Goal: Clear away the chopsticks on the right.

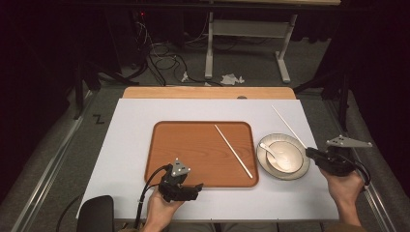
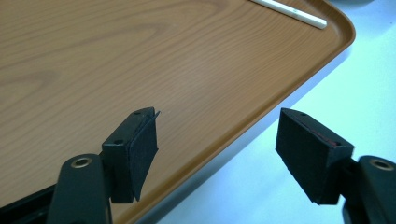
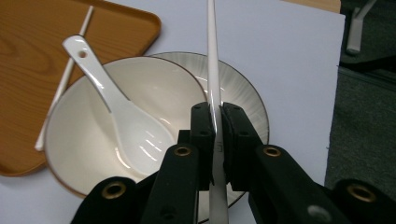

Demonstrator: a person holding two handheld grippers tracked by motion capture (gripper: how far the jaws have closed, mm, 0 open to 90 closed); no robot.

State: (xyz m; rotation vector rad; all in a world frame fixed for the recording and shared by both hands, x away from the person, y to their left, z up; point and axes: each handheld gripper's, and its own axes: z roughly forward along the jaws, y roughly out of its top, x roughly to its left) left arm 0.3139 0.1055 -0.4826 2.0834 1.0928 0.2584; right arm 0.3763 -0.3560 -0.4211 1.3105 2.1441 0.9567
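My right gripper (image 3: 215,112) is shut on a white chopstick (image 3: 212,70), which runs straight up between its pads and away from me. In the high view this chopstick (image 1: 287,124) slants up and to the left from the right gripper (image 1: 309,152), beside the bowl. A second white chopstick (image 1: 233,151) lies diagonally on the wooden tray (image 1: 193,145). My left gripper (image 1: 197,188) rests at the tray's near edge. Its jaws stand open with nothing between them (image 2: 217,140), over the tray's rim (image 2: 280,93).
A cream bowl (image 1: 285,155) holding a white ceramic spoon (image 3: 116,116) sits on a ribbed plate (image 3: 247,93) just right of the tray. A white mat (image 1: 130,145) covers the table. Cables and a stand's legs lie on the floor beyond.
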